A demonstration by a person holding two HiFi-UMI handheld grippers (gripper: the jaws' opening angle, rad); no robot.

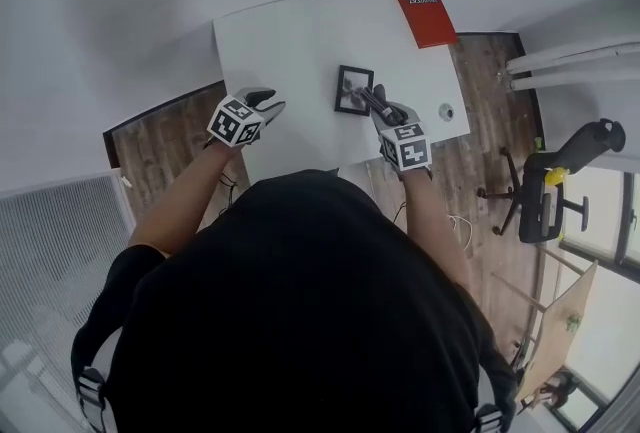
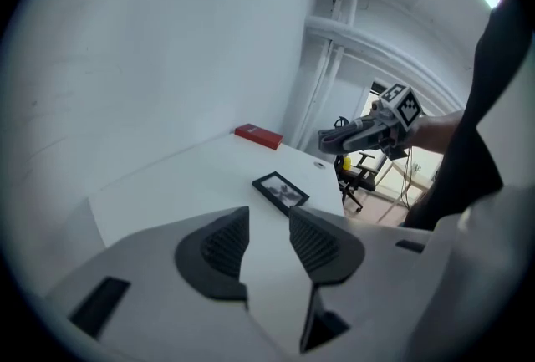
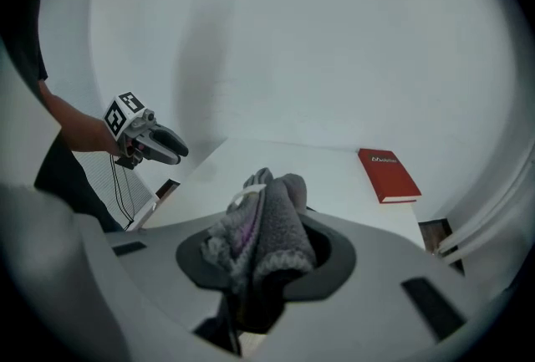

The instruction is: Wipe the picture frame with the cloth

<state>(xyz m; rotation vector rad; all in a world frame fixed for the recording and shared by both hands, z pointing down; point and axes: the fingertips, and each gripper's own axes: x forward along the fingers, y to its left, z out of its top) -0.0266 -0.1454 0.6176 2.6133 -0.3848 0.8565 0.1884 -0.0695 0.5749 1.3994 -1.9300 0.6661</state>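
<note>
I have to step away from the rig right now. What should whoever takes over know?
Left tongs: open, empty, held over the near-left edge of the table.
Right tongs: shut on the grey cloth, held above the picture frame's right side, seemingly not touching it.
Picture frame: lying flat mid-table. A red book sits at the far right corner.
Done: cloth is gripped.
Left: lower the cloth and wipe the frame, perhaps steadying it with the left tongs.
</note>
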